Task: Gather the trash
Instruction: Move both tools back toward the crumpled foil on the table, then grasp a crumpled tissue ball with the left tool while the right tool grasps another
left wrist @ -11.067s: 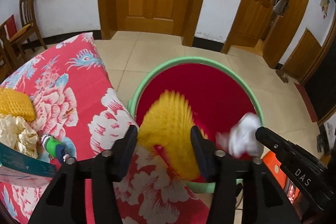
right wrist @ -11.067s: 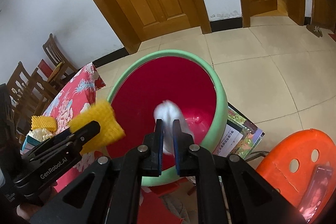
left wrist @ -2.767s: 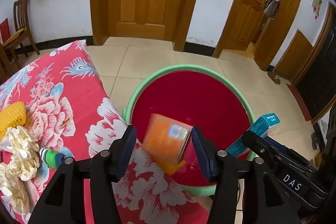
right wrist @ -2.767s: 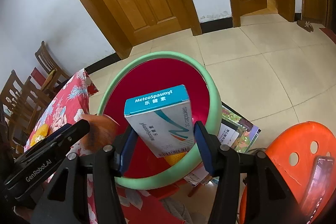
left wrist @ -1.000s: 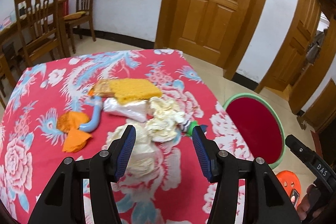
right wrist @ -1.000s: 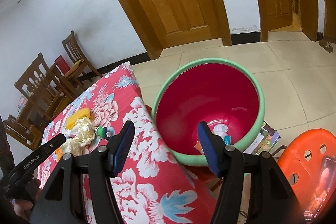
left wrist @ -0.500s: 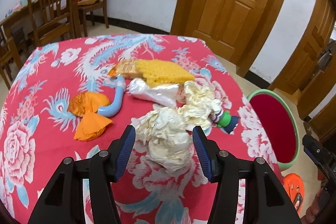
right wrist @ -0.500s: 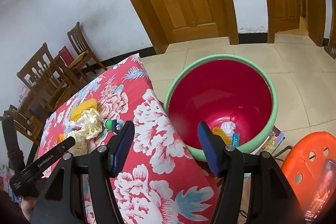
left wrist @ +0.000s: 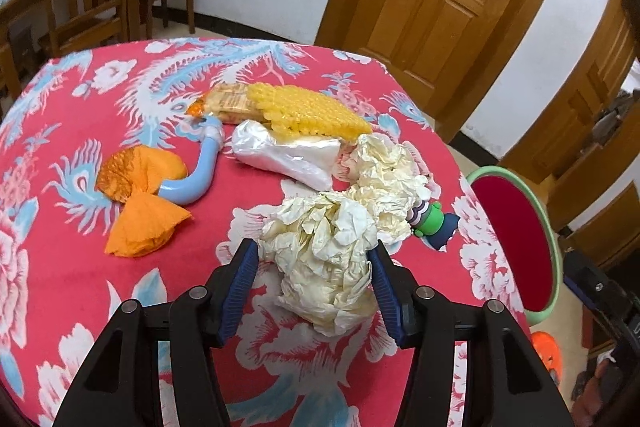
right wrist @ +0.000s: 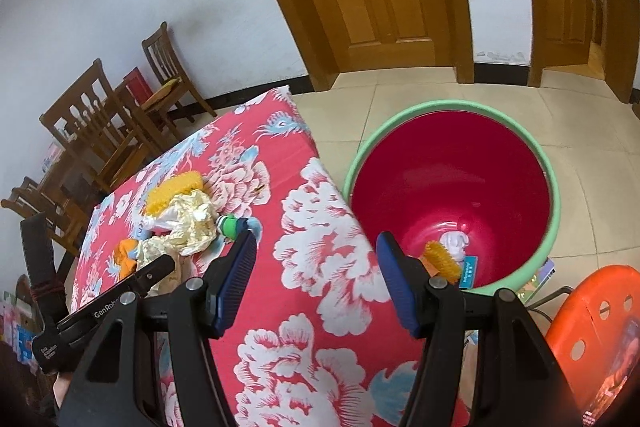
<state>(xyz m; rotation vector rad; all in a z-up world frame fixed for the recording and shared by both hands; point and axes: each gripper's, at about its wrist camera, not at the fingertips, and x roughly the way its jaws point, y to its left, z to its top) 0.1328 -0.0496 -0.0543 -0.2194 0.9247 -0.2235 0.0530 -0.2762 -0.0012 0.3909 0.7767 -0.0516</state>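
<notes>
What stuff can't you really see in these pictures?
- Crumpled paper ball, left wrist view: its underside, and whether the closing left gripper presses it yet.
- Red bin, right wrist view: part of its bottom, behind the right gripper.
- Teal box: print too small.

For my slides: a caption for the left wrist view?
Left gripper closing around crumpled paper on the floral tablecloth.

Black tongs (left wrist: 312, 267), ribbed blue pads (left wrist: 240, 287)

Left gripper (left wrist: 314, 285) jaws closing; right gripper (right wrist: 316, 281) jaws apart.
</notes>
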